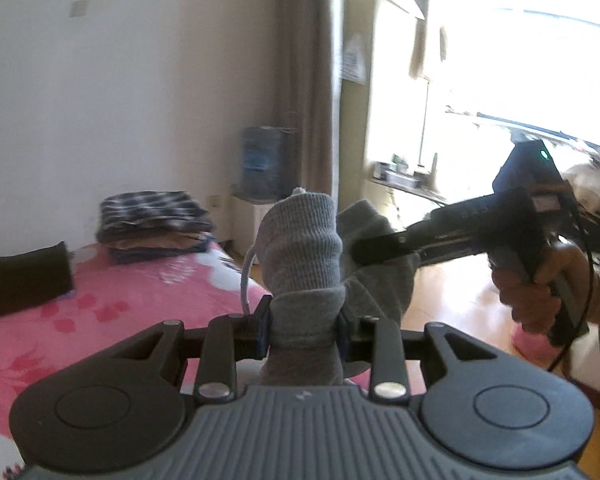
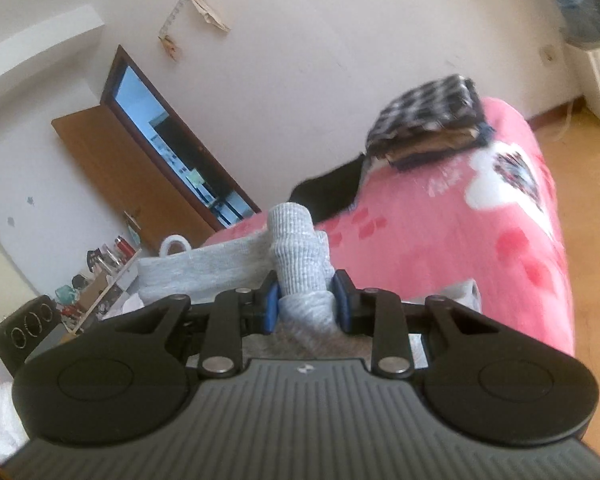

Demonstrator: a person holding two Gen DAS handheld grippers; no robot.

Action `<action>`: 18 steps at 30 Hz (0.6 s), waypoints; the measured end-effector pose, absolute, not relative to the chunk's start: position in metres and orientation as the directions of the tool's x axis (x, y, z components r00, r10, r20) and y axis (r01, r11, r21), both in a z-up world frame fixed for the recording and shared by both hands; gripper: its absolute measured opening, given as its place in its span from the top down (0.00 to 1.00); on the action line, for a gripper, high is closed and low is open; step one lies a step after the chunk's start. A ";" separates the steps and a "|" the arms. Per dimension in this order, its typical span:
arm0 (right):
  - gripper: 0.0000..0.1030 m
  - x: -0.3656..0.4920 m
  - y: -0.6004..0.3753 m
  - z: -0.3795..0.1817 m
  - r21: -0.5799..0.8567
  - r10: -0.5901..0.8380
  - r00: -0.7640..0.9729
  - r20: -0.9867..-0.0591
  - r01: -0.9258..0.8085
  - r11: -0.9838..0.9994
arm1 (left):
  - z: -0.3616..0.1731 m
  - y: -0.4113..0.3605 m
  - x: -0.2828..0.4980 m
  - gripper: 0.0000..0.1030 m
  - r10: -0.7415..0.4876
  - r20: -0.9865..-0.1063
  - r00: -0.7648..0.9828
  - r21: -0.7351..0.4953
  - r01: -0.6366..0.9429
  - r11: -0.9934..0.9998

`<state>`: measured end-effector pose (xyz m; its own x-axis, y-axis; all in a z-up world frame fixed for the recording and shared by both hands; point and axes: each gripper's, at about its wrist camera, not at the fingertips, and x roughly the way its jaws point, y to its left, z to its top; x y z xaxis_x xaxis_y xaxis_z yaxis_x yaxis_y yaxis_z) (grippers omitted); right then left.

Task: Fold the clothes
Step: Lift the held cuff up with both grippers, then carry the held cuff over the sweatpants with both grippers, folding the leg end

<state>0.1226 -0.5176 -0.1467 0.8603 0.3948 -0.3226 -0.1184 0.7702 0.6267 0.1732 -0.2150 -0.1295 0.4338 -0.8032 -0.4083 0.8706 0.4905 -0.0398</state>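
A bedroom, seen from two handheld grippers raised above a bed. Closest in the left wrist view, the left gripper (image 1: 303,330) pinches a bunched grey knitted garment (image 1: 300,256) between its blue pads, the ribbed cloth standing up past the fingertips. Just to the right, the same grey cloth runs into the tips of the right gripper (image 1: 374,246), which a hand (image 1: 536,292) holds by its handle. In the right wrist view, the right gripper (image 2: 306,304) is likewise clamped on a ribbed fold of the grey garment, with more of the cloth trailing off to the left. The garment hangs in the air between the two tools, above the near edge of the bed (image 1: 120,300).

The bed carries a pink flowered blanket. A folded black cloth (image 1: 24,280) lies near its left edge. Beyond it, at the far corner, sits a stack of folded clothes (image 1: 156,220) topped by a black-and-white checked piece.

Behind the bed stands a pale wall, a water dispenser (image 1: 262,168) with a blue bottle, a brown curtain (image 1: 304,80) and a very bright window (image 1: 520,72). The floor is wood. The right wrist view also shows an open brown door (image 2: 112,148) and cluttered shelves (image 2: 96,276).
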 end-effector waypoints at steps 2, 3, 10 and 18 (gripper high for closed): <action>0.75 0.089 -0.511 -0.145 0.628 0.385 0.859 -0.337 -0.100 0.771 | -0.128 -0.209 0.141 0.69 -0.809 -0.418 0.414 -0.040 0.881 0.472; 0.75 0.072 -0.508 -0.144 0.629 0.380 0.859 -0.344 -0.090 0.772 | -0.128 -0.206 0.127 0.69 -0.809 -0.431 0.400 -0.043 0.886 0.461; 0.75 -0.052 -0.471 -0.171 0.635 0.340 0.838 -0.427 0.010 0.772 | -0.149 -0.190 0.028 0.69 -0.783 -0.568 0.253 0.030 0.957 0.288; 0.75 -0.153 -0.439 -0.210 0.612 0.325 0.814 -0.482 0.047 0.790 | -0.182 -0.186 -0.053 0.70 -0.695 -0.698 0.172 0.168 0.983 0.075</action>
<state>-0.1525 -0.4389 -0.2102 0.8137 0.3252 -0.4818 0.0468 0.7895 0.6119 -0.0526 -0.1861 -0.1815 0.1718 -0.6949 -0.6983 0.9830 0.0745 0.1677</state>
